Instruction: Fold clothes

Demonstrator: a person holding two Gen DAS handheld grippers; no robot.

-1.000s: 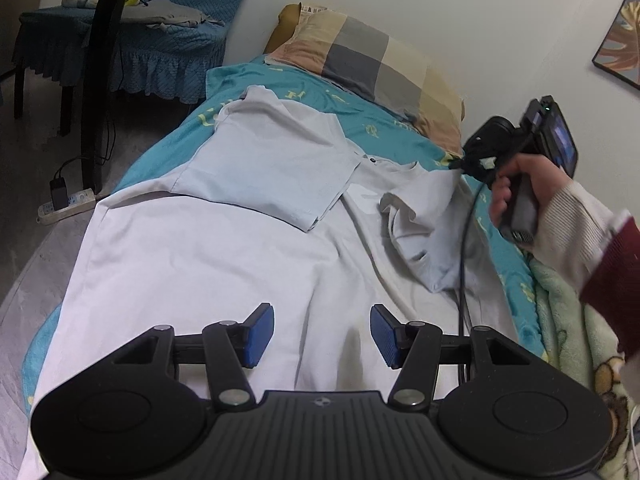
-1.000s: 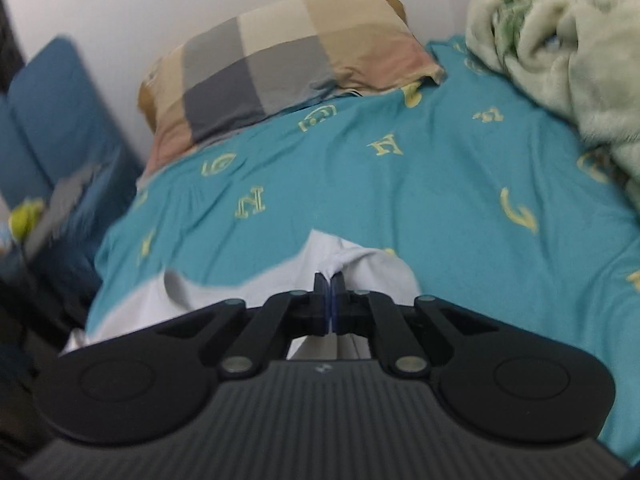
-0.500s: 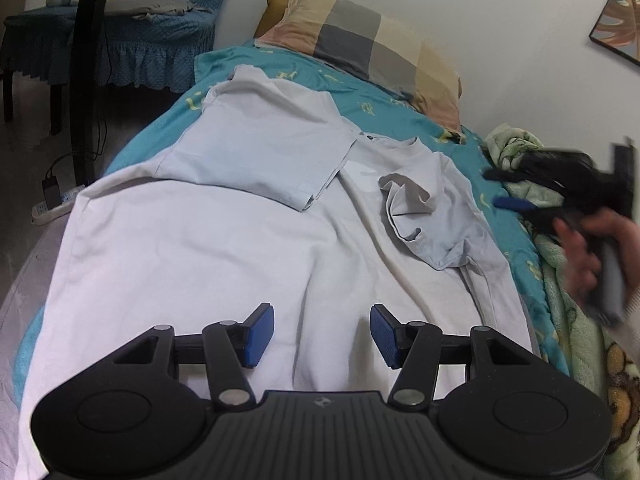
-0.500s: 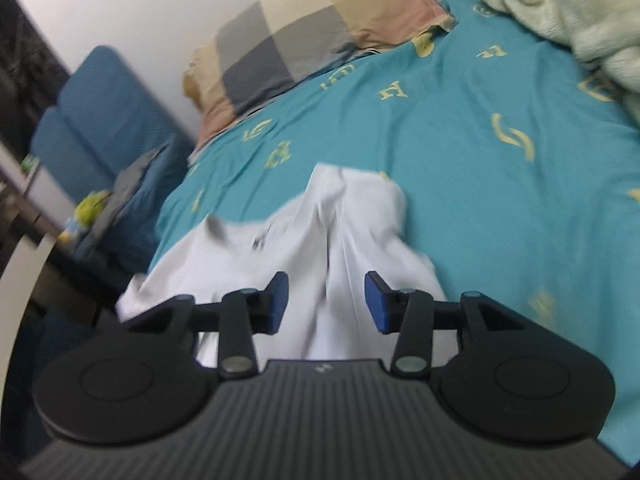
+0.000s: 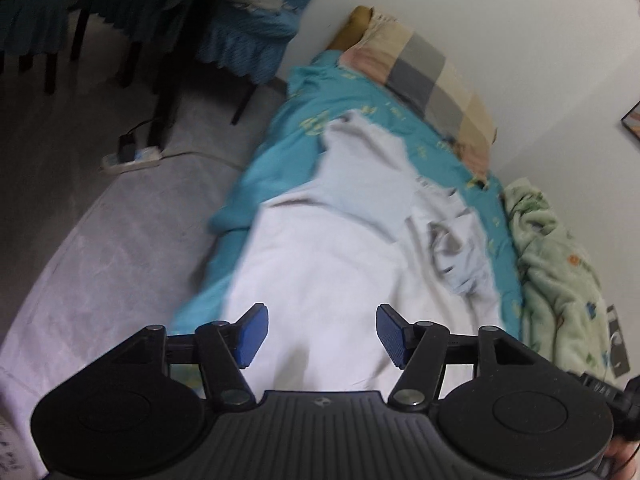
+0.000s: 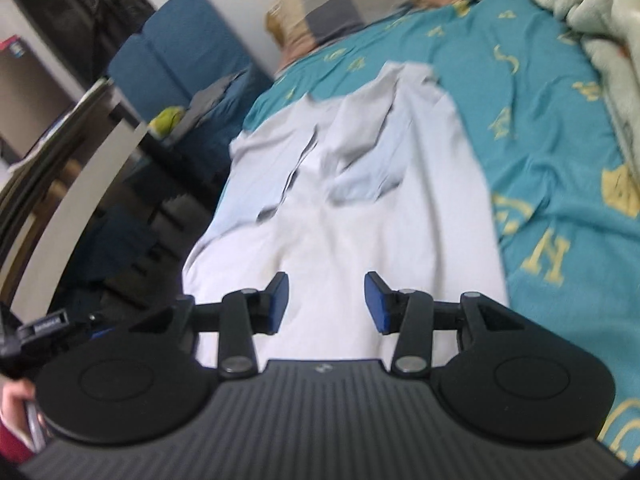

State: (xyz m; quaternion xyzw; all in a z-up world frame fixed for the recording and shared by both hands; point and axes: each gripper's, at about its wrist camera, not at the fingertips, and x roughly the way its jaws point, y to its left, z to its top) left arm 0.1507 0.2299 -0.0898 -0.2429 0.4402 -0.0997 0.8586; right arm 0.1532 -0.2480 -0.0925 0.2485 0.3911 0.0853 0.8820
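A pale grey-white shirt [image 5: 340,264] lies spread on the teal bed sheet [image 5: 276,168], both sleeves folded in over its body. It also shows in the right wrist view [image 6: 360,208]. My left gripper [image 5: 322,336] is open and empty above the shirt's near hem. My right gripper [image 6: 326,304] is open and empty above the shirt's lower part. The right sleeve [image 5: 460,256] lies crumpled on the shirt's right side.
A checked pillow [image 5: 424,76] lies at the bed's head by the wall. A green fleece blanket [image 5: 560,280] is bunched at the bed's right side. Blue chairs [image 6: 180,64], a dark table leg [image 5: 172,76] and a power strip [image 5: 132,160] stand left of the bed.
My right gripper opened, let go of the right sleeve and drew back toward the shirt's hem. My left gripper stayed open and pulled back and up.
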